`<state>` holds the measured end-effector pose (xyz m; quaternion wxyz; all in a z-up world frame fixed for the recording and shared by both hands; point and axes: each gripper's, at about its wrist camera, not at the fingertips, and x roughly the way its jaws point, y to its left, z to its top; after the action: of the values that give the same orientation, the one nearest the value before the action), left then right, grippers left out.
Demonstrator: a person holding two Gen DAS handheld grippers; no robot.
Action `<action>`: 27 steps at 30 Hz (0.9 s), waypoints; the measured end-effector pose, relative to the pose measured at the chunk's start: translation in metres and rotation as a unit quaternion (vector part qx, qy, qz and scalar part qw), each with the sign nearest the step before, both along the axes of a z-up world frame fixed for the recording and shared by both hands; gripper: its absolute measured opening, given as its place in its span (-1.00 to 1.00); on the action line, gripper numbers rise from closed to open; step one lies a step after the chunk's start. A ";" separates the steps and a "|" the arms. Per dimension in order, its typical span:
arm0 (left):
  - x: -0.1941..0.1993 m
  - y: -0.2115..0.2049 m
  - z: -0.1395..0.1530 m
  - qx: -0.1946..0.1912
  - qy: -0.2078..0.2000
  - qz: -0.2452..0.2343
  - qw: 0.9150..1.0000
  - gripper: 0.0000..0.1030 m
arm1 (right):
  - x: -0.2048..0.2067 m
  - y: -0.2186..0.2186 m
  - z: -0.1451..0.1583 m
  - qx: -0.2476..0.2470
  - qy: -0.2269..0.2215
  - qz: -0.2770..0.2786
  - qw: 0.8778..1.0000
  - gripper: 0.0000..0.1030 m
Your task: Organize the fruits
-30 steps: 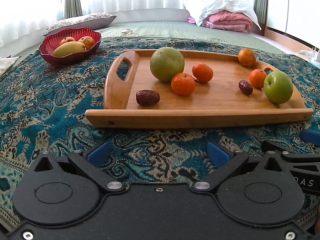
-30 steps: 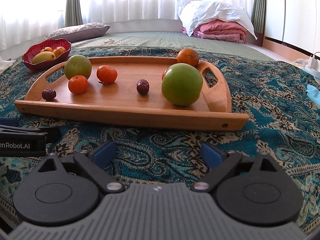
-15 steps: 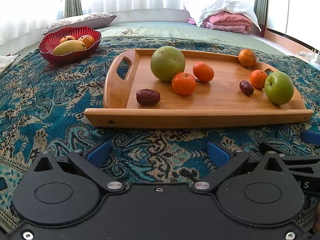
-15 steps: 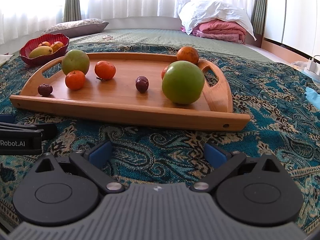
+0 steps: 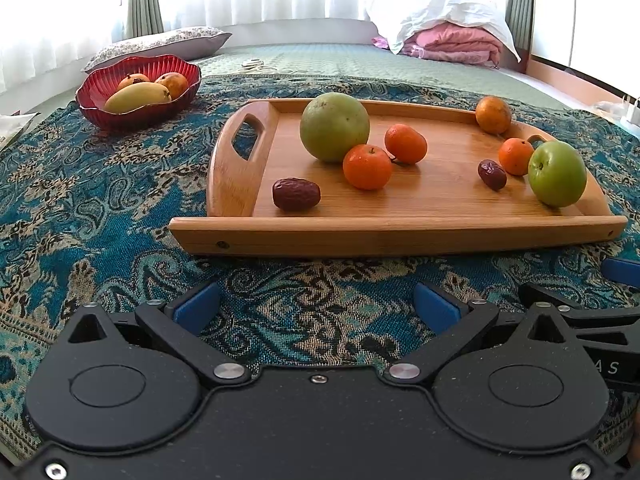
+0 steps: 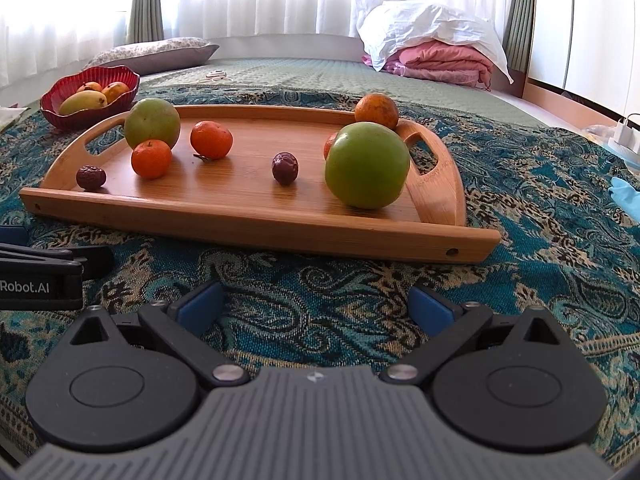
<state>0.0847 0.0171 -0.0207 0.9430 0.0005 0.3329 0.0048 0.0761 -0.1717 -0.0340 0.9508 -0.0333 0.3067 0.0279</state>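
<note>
A wooden tray (image 5: 400, 236) (image 6: 248, 226) lies on the patterned cloth. On it sit a large green fruit (image 5: 334, 127) (image 6: 151, 122), a green apple (image 5: 557, 173) (image 6: 367, 165), several small oranges (image 5: 367, 167) (image 6: 151, 159) and two dark dates (image 5: 296, 194) (image 6: 285, 167). At far left stands a red bowl (image 5: 140, 114) (image 6: 86, 114) with a mango and other fruit. My left gripper (image 5: 316, 308) is open and empty in front of the tray. My right gripper (image 6: 316, 306) is open and empty too, nearest the green apple.
Each gripper shows at the edge of the other's view, low on the cloth. A pillow (image 5: 160, 42) and folded pink bedding (image 6: 440, 62) lie on the green mat behind. A light blue object (image 6: 626, 198) lies at the right edge.
The right gripper has moved slightly closer to the tray and apple. The left gripper has hardly moved. Both stay open.
</note>
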 end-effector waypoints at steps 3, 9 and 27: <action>0.000 0.000 0.000 0.001 0.000 0.000 1.000 1.00 | 0.000 0.000 0.000 0.000 0.000 0.000 1.000 0.99; 0.000 -0.001 0.000 0.003 0.000 0.000 1.000 1.00 | 0.000 0.000 0.000 0.000 0.000 0.000 1.000 0.99; 0.000 -0.002 -0.001 0.005 -0.001 0.001 1.000 1.00 | -0.001 0.000 -0.001 0.000 -0.001 0.000 1.000 0.99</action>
<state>0.0848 0.0153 -0.0219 0.9434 0.0053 0.3317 0.0071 0.0754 -0.1716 -0.0345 0.9511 -0.0337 0.3057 0.0279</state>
